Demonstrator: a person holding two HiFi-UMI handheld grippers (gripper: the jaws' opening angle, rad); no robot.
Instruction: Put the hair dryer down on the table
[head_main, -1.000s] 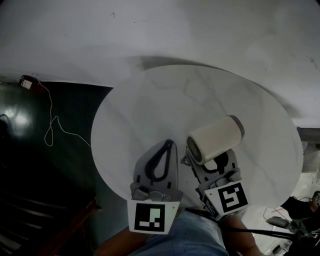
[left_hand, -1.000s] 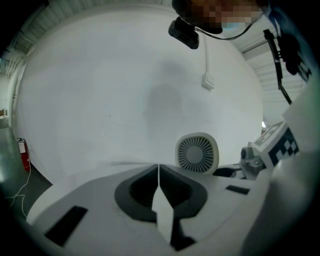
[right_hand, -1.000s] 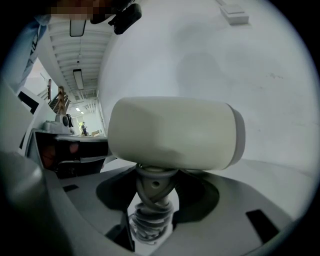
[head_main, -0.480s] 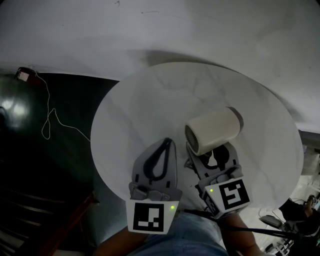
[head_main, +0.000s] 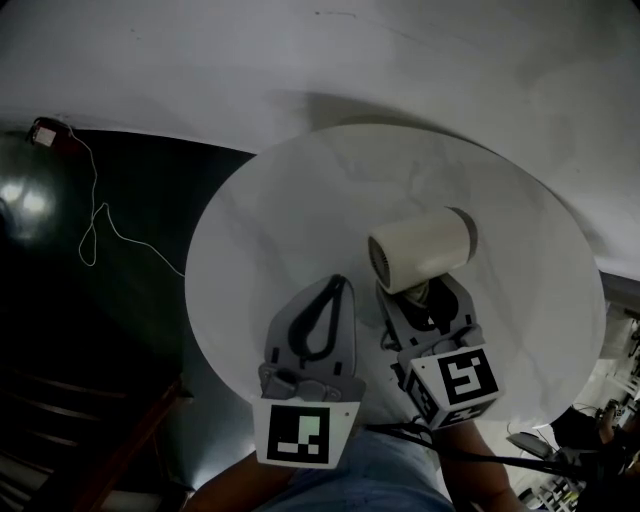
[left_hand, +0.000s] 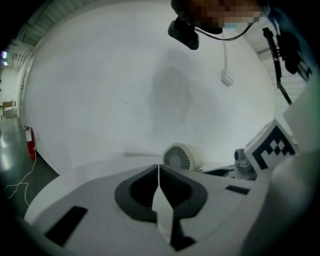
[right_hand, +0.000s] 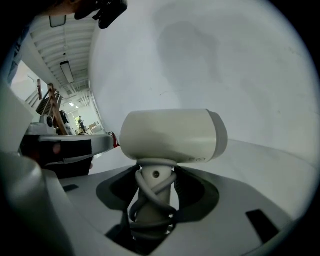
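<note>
We note the right tool (head_main: 425, 303) clamped on the hair dryer (head_main: 420, 250) by its cord-wrapped handle, over the worktop (head_main: 290, 200). The left tool (head_main: 338, 290) is closed and empty. We judge that lowering and release remain.

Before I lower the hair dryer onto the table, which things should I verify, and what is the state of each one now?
1. The right gripper grips the hair dryer by its handle: ok.
2. The cord is wound around the handle, with no loose loop hanging: ok.
3. The table is bare around the dryer: ok.
4. The left gripper is shut, empty and beside the dryer, not touching it: ok.
5. The dryer already touches the table: cannot tell.
</note>
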